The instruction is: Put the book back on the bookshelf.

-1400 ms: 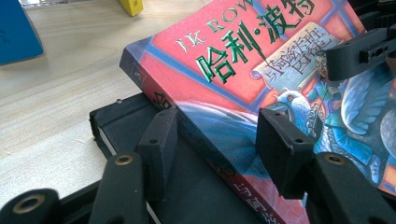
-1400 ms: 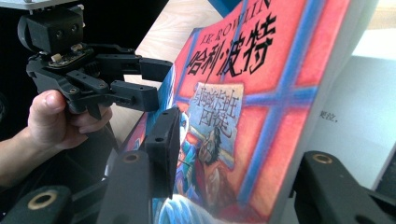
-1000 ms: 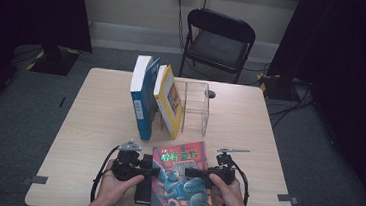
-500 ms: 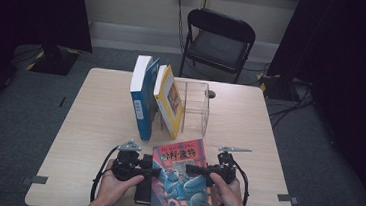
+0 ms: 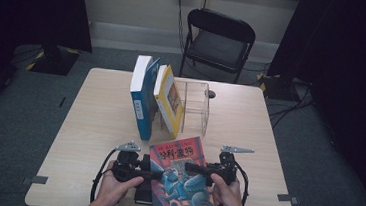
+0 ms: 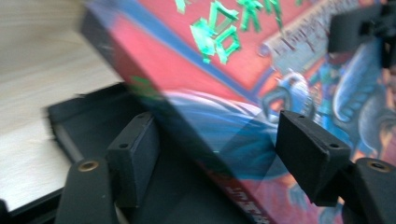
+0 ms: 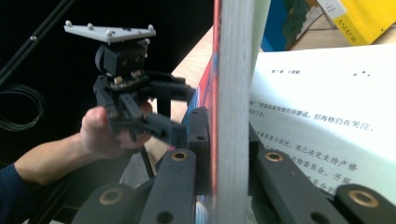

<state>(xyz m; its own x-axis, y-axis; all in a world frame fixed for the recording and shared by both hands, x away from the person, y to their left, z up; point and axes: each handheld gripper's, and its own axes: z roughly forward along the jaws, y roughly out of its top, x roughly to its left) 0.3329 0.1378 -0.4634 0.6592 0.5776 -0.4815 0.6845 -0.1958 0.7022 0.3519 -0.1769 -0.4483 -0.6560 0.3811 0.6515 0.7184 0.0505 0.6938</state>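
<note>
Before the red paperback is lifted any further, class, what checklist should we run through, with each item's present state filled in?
1. Right tool clamped on the red paperback book with the blue dragon cover: ok, pads press a block of its pages.
2. Left tool gripping it: not ok, its jaws have just been opening, and the book's edge sits loose between them.
3. Book shut: not ok, printed pages lie open.
4. Clear plastic book stand has room: ok.
5. Blue book and yellow book stable: cannot tell, both lean.
</note>
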